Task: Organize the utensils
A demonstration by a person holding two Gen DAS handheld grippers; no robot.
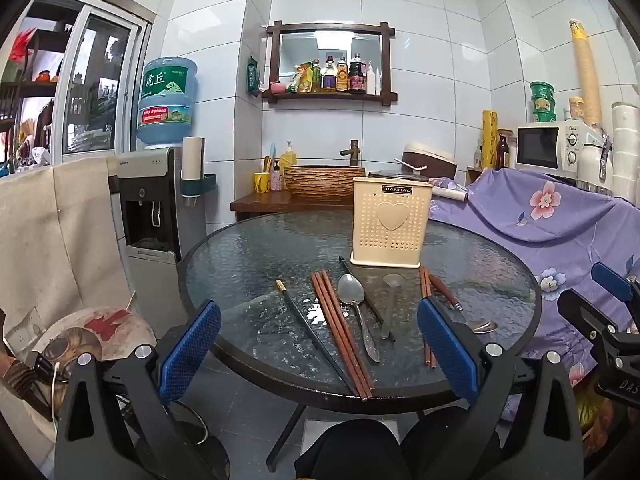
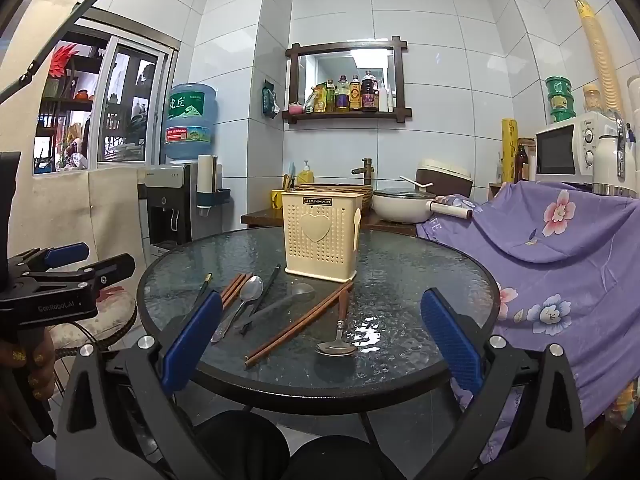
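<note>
A cream perforated utensil holder (image 1: 391, 222) (image 2: 321, 233) stands upright on the round glass table (image 1: 248, 256) (image 2: 432, 264). In front of it lie brown chopsticks (image 1: 340, 330) (image 2: 232, 289), a black chopstick (image 1: 312, 334), a metal spoon (image 1: 354, 298) (image 2: 250, 292), a clear plastic spoon (image 1: 390, 300) (image 2: 286, 298), a second brown chopstick pair (image 2: 300, 322) and a wood-handled spoon (image 1: 460, 306) (image 2: 338, 338). My left gripper (image 1: 320, 348) is open and empty over the table's near edge. My right gripper (image 2: 320, 346) is open and empty, also at the near edge.
A water dispenser (image 1: 154, 208) stands left of the table. A purple floral cloth (image 1: 552, 224) covers furniture at the right. A wooden counter with a basin (image 1: 324, 180) and a pot (image 2: 402, 204) sits behind the table. The left gripper shows in the right wrist view (image 2: 68, 276).
</note>
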